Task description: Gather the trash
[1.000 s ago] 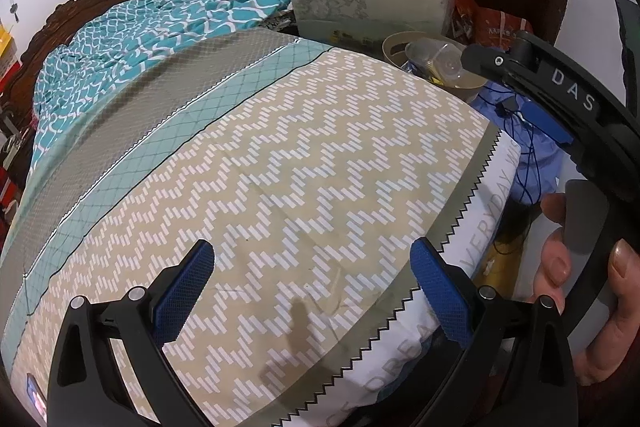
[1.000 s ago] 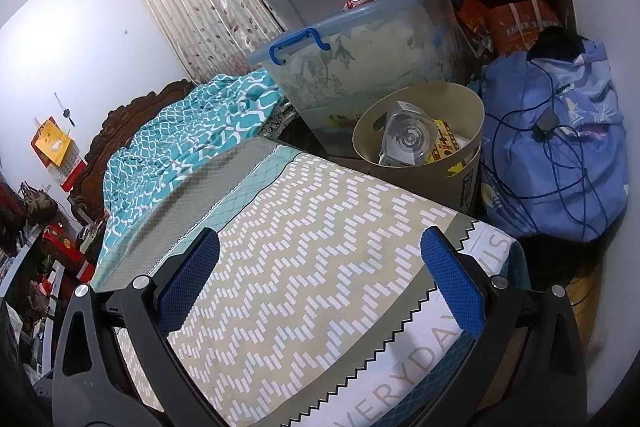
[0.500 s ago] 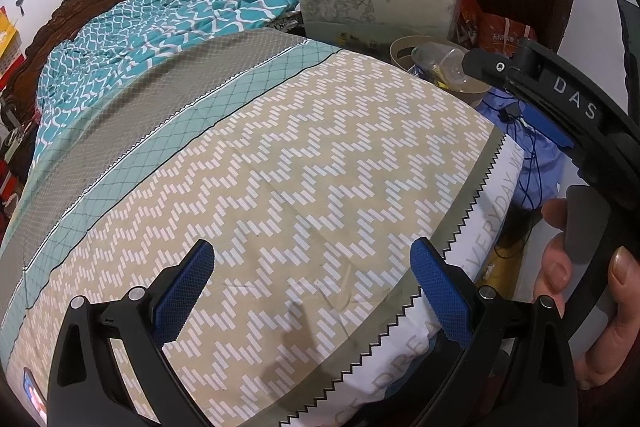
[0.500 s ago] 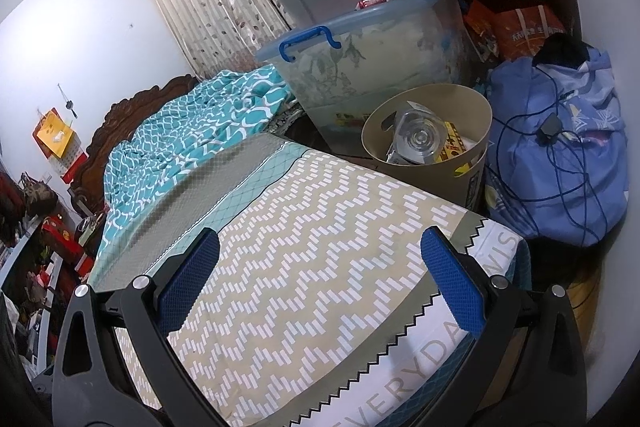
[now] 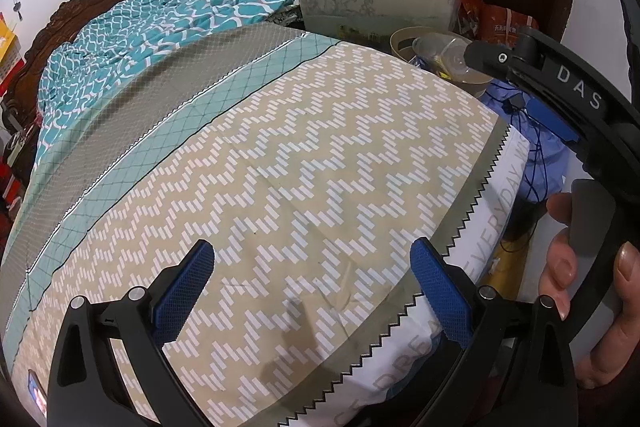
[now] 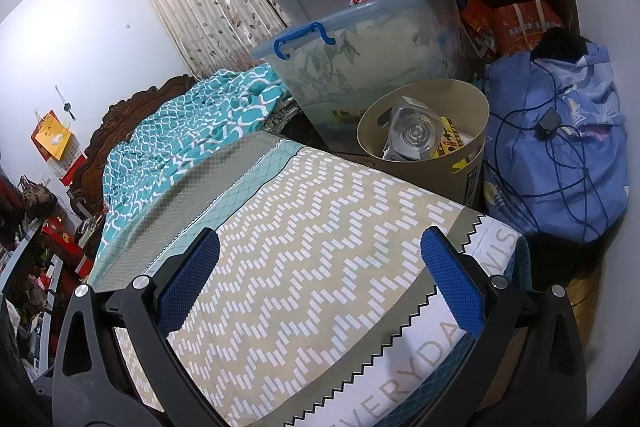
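Note:
A tan round trash bin [image 6: 472, 147] stands past the far corner of the bed, holding a clear plastic container [image 6: 412, 137] and a yellow wrapper [image 6: 452, 143]. It also shows in the left wrist view [image 5: 404, 39]. My right gripper [image 6: 320, 267] is open and empty above the bed's foot, short of the bin. My left gripper [image 5: 312, 275] is open and empty over the zigzag bedcover [image 5: 320, 167]. The right gripper's black body [image 5: 560, 83] shows at the right of the left wrist view, held by a hand.
Stacked clear storage boxes with blue lids [image 6: 360, 59] stand behind the bin. A blue cloth bag with cables [image 6: 560, 155] lies right of it. A teal blanket [image 5: 168, 19] covers the bed's head end, by a dark wooden headboard.
Both grippers have drawn back and lifted slightly from the bin. Both stay open and empty.

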Action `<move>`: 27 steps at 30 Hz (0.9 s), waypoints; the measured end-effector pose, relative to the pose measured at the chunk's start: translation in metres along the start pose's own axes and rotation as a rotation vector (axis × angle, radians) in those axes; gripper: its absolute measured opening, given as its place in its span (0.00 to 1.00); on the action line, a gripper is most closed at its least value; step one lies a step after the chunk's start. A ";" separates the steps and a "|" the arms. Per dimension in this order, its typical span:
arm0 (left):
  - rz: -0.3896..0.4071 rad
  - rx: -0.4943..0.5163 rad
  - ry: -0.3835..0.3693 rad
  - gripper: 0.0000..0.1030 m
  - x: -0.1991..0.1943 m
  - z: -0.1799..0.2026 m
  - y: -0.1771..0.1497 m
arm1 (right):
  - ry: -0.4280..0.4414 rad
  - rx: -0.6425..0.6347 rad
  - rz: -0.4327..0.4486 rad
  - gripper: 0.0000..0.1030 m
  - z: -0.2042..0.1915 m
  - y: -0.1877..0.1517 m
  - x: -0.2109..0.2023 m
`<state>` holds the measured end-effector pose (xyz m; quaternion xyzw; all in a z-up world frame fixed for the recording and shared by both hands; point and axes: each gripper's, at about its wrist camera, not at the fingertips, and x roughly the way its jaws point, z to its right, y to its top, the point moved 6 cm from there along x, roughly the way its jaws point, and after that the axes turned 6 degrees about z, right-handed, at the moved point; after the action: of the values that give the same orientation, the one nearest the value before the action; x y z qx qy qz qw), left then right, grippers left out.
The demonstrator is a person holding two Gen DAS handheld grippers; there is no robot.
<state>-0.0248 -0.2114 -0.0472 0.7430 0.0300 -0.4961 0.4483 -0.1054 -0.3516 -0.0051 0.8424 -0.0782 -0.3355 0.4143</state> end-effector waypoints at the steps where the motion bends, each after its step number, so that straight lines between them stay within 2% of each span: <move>1: -0.003 0.000 0.000 0.92 0.001 0.000 0.000 | 0.000 0.002 0.000 0.97 0.001 0.000 0.000; 27: -0.018 0.002 0.001 0.92 0.009 0.003 0.000 | -0.002 0.012 -0.005 0.97 0.009 -0.001 0.006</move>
<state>-0.0221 -0.2168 -0.0538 0.7433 0.0364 -0.4998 0.4432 -0.1066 -0.3598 -0.0127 0.8446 -0.0788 -0.3370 0.4085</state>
